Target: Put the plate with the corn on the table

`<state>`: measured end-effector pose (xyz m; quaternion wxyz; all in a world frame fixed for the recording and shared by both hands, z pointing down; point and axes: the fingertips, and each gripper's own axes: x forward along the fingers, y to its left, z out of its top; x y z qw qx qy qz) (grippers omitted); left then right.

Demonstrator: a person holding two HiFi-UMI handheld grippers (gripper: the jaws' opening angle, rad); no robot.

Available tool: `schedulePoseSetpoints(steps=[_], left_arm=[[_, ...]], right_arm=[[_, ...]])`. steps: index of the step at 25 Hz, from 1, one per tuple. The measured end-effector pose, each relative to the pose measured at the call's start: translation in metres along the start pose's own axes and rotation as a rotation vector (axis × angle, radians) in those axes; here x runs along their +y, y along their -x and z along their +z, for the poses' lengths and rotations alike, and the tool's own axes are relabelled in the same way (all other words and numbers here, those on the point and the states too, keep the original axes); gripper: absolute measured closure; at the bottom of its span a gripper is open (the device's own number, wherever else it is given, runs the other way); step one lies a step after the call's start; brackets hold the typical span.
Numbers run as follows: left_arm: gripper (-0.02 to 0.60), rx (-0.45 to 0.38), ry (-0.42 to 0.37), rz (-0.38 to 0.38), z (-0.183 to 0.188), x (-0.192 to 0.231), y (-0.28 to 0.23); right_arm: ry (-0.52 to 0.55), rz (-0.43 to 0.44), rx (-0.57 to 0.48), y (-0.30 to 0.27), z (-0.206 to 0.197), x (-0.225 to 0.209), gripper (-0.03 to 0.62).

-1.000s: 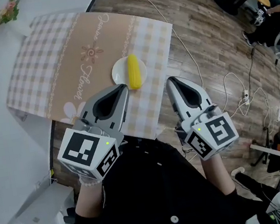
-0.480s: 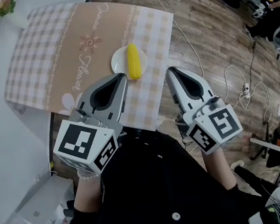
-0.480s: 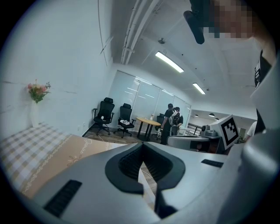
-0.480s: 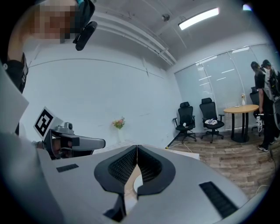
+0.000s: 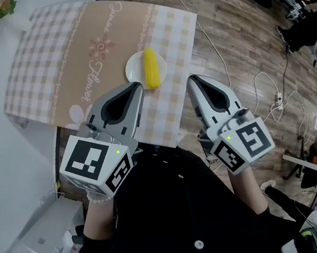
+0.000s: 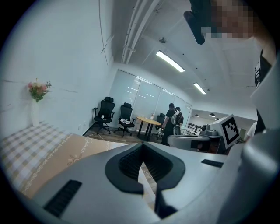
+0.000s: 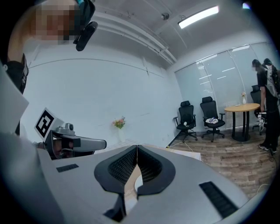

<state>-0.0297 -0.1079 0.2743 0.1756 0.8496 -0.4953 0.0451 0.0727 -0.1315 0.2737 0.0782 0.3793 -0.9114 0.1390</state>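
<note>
The plate with the corn sits on the bench, at 1 o'clock from the left tool. It and the right tool are closed, empty and apart from the plate, so the task looks finished.

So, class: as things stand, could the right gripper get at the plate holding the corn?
Probably yes. The plate sits on open tablecloth just ahead of the right gripper, with nothing between them. Its jaws are together, so they would need opening first.
</note>
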Motion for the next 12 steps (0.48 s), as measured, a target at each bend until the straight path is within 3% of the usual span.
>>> schedulePoseSetpoints(steps=[12], left_arm=[[0.568,0.007,0.008,0.002,0.0004,0.0044,-0.0040]], right_arm=[[-0.020,0.007,0.006,-0.0052,0.0013,-0.0015,0.553]])
